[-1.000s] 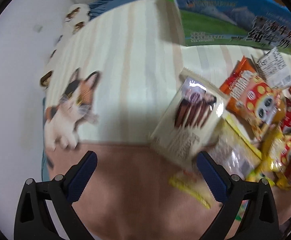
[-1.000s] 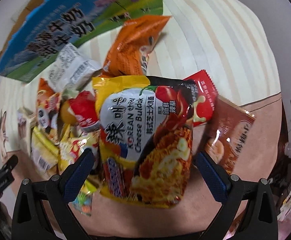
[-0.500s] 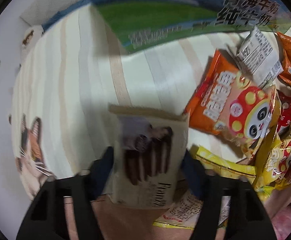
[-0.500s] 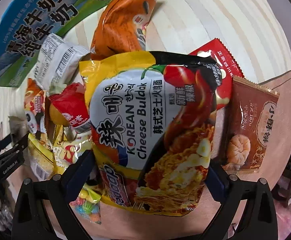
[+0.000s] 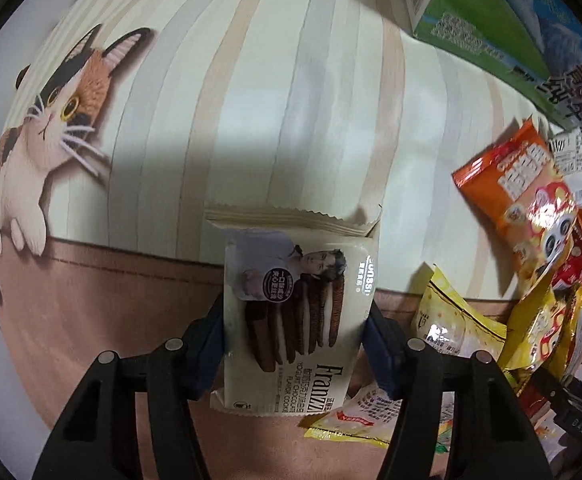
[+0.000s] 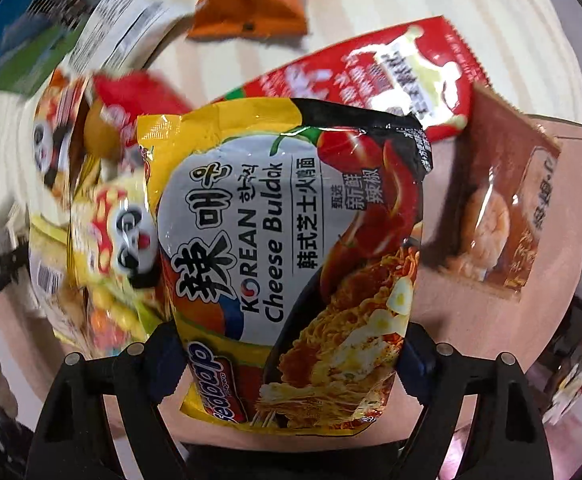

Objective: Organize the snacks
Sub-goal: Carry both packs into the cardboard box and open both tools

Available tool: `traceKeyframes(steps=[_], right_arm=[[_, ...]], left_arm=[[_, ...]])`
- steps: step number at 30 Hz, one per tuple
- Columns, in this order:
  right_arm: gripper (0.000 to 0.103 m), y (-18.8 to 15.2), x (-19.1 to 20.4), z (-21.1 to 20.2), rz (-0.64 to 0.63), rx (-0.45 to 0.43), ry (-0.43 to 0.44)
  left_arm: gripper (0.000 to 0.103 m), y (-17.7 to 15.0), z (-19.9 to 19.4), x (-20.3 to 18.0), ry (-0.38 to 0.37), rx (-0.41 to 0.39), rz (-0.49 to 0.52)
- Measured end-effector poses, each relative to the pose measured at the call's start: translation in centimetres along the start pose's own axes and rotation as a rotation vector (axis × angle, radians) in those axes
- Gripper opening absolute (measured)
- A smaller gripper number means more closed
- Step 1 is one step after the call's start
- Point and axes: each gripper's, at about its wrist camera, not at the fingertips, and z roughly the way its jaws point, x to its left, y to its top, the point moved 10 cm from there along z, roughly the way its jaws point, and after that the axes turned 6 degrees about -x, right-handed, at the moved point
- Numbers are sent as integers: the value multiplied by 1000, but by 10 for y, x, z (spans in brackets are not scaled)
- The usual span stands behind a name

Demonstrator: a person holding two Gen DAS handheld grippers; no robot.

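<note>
Left gripper [image 5: 295, 340] pinched Franzzi cookie pack [image 5: 297, 320] at lower centre, right gripper [image 6: 287, 356] clamped Korean Cheese Buldak noodle packet [image 6: 291, 256], red packet [image 6: 383, 68] lay upper right.

Surface: cloth [image 5: 251, 80] with cream and beige stripes, brown border along its edge.
Print: calico cat [image 5: 51, 120] at the left.
Light: dim, indoor.

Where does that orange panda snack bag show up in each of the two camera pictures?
Left wrist view: the panda bag lies at the right edge, on the striped cloth.
Right wrist view: the panda bag is at the left edge, blurred.
Shared landmark: the blue-green milk carton behind it.
</note>
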Motion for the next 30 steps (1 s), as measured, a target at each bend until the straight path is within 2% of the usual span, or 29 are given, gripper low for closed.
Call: traceKeyframes(steps=[6,7,9,12,17,18,21,24,27,30], right_arm=[[90,7,19,7,-40,19,32],[90,3,3,-3,-42,17,39],[90,4,-1,-1,-46,-3,47],[87,-16,-30,-9,-55,-39,38],[86,-33,-36,-31,-56,-78,73],[86,-39,-36,-37,-53,-79,85],[86,-49,-45,-64,-36,-91,136],[86,-43,-46,-89,-41,-121,176],[86,-31,-41,-113,-40,-147,234],[86,-10,-33,-147,-34,-179,294]], left_arm=[[62,-22,-2,-3,73,-11,21],[62,-24,-2,-2,81,-13,16],[62,-32,0,-7,95,-25,-3],[58,-46,2,-14,122,-43,-35],[58,-60,-13,0,162,-78,-60],[57,-63,-17,-11,164,-81,-74],[57,-78,-41,1,151,-87,-139],[57,-91,-74,8,124,-111,-188],[56,-91,-102,4,100,-150,-192],[56,-74,-140,-11,63,-207,-155]])
